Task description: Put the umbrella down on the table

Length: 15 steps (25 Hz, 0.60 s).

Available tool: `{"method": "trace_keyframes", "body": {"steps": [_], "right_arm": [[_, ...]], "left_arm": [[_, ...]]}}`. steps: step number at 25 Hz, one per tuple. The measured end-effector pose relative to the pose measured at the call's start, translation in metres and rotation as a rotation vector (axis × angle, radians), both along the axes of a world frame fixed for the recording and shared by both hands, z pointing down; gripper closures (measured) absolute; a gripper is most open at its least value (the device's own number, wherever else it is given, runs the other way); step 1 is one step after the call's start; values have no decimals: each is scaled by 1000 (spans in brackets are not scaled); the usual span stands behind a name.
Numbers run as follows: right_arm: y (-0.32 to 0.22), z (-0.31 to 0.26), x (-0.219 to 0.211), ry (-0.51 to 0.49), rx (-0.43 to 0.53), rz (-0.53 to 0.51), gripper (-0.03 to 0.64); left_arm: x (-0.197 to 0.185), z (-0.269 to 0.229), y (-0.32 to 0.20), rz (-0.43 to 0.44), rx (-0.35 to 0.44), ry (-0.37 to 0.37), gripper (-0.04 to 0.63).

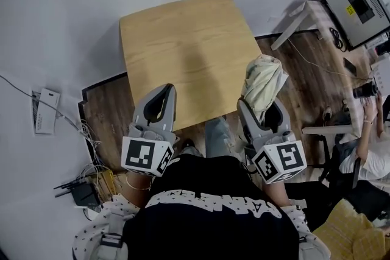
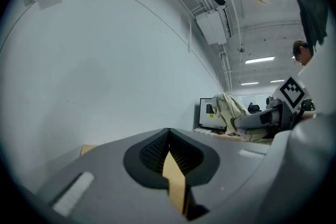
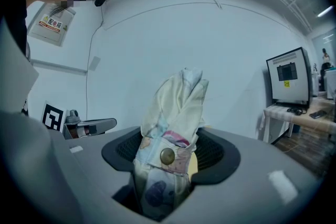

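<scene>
Right gripper view is showing the right gripper [image 1: 263, 109] clamping the folded umbrella [image 3: 176, 113] upright between its fingers [image 3: 215, 152], apparently hovering off the counter [image 1: 183, 39] corner, while the left gripper [image 1: 166, 89] is idling, fingers closed and empty, leaving the set-down undone.

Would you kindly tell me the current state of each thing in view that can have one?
Cream folded fabric umbrella: folded, strap snapped shut, gripped, not yet on the table.
Right hand-held gripper: closed on the umbrella.
Left hand-held gripper: jaws together, nothing between them.
Light wooden square table: umbrella not on it.
Black-framed monitor: screen lit.
</scene>
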State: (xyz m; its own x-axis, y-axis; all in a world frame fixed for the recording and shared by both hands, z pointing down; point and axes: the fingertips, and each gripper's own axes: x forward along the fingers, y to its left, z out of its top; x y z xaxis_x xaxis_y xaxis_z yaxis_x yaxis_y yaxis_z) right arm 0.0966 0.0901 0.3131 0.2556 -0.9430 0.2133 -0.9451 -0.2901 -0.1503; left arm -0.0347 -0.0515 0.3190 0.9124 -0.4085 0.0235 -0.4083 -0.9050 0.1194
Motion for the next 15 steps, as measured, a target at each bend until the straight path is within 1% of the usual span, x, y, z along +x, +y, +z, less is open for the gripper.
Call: {"method": "trace_keyframes", "body": {"steps": [5,10,15], "right_arm": [[-22,4,16,-15,-6,-71,321],[-46,9,26,-33,-3,-142,321],[-62,19,34,-60,-15,-189,321]], "left_arm": [[1,-5,-14,-90,17,-1,594],[3,-5,-23,-155,24,-19,594],[3,-2,-28,-204,18,-38,594]]}}
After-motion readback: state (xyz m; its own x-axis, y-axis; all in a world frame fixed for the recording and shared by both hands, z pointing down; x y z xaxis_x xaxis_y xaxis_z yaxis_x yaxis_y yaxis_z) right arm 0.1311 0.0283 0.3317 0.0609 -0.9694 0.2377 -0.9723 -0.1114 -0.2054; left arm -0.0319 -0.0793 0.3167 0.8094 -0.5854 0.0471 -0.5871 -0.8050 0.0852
